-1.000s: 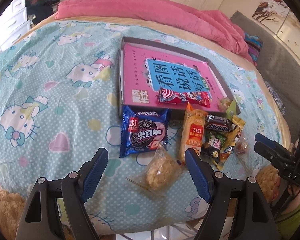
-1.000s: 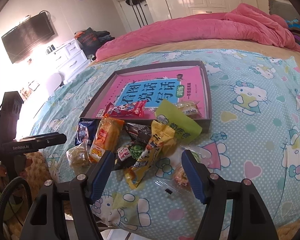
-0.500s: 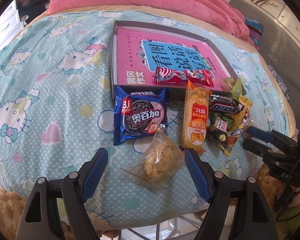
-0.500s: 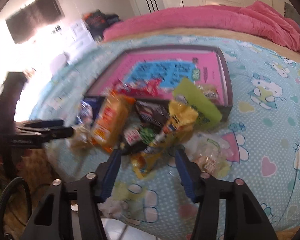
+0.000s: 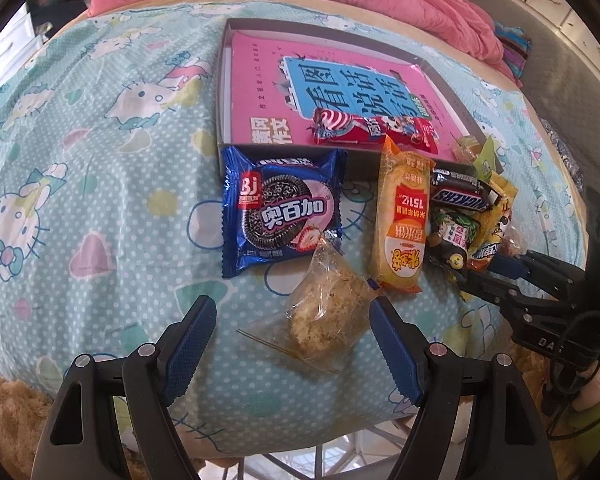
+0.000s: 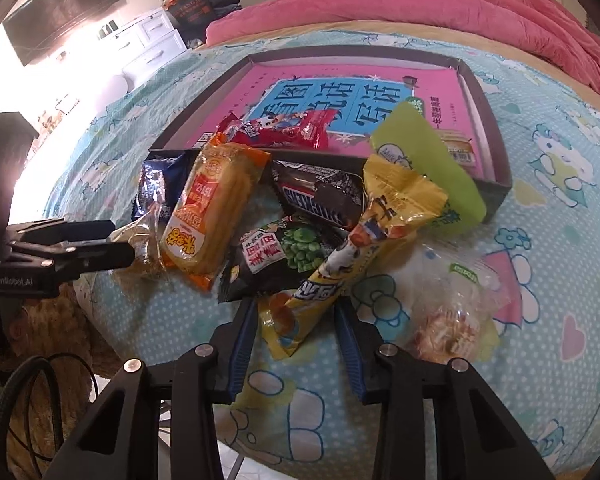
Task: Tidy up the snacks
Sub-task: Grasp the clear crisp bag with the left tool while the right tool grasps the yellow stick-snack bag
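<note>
Now right claw (image 6: pixel 296 340) closing round yellow snack tube (image 6: pixel 340 272), pads seemingly not yet pressing; may drag neighbouring packets. Left claw (image 5: pixel 292 344) released over clear bag (image 5: pixel 328 320).

Both of my feeds are bright with daylight, and in the right wrist view a blown-out white glare floods the left side by the dresser (image 6: pixel 148 40), washing detail away there. The fisheye bends the bed (image 5: pixel 100 160) into a dome and blackens the corners. Snack wrappers (image 5: pixel 404 216) read sharp, with glossy highlights and soft shadows.
</note>
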Available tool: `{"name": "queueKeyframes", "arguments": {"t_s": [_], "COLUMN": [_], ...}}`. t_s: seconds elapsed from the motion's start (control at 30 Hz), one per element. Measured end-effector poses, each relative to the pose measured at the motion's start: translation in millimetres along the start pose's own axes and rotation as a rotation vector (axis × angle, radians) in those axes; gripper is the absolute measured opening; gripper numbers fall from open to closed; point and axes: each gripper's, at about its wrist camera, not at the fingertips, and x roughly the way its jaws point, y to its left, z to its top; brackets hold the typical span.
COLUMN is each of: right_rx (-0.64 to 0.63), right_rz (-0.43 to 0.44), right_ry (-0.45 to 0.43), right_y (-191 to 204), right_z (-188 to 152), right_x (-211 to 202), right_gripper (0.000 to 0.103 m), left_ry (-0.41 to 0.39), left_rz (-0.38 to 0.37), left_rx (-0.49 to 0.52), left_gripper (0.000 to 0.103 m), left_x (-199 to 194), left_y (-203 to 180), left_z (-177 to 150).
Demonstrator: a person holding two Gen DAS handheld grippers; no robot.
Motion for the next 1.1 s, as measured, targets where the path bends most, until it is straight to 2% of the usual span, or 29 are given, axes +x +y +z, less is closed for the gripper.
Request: {"name": "queueKeyframes", "arguments": {"t_s": [0.2,0.33,0.57,0.77,0.8,0.83,1.1], "right_rx": [-0.032,-0.032,-0.017,0.024,0.026,0.026,0.056], "right_rz": [-0.003,0.007,0.010,0.008,0.005,-0.001,-0.023], "right_ry": [0.003,0.000,-0.038,-0.069,-0.076,-0.088,-0.172], "right_y": [3,3,0,-8,-8,-9,-18], "right_z": [3,4,4,3,3,3,8], "right_x": [11,10,-3,-19,-22,-25,-46], "right_gripper": [0.036,0.029,0.027,0.027,0.027,0.027,0.027], "left_ry": [0.026,0.038,0.045,0.032,0.028,0.024,-0.021], "left_rz": [-0.018,-0.033,-0.009,-0.009,-0.018,-0.031,-0.069], "left_rx": [0.013,0.039,0.093,0.101,0.098,0.096,0.077], "left_gripper": [0.080,0.080,0.080,0.067,0.052,0.046,0.045], "left_x": [10,17,27,30,29,28,13], "left_y": [-4,-12,-23,-27,-26,-25,-17], "left_z": [0,2,3,7,7,7,5]}}
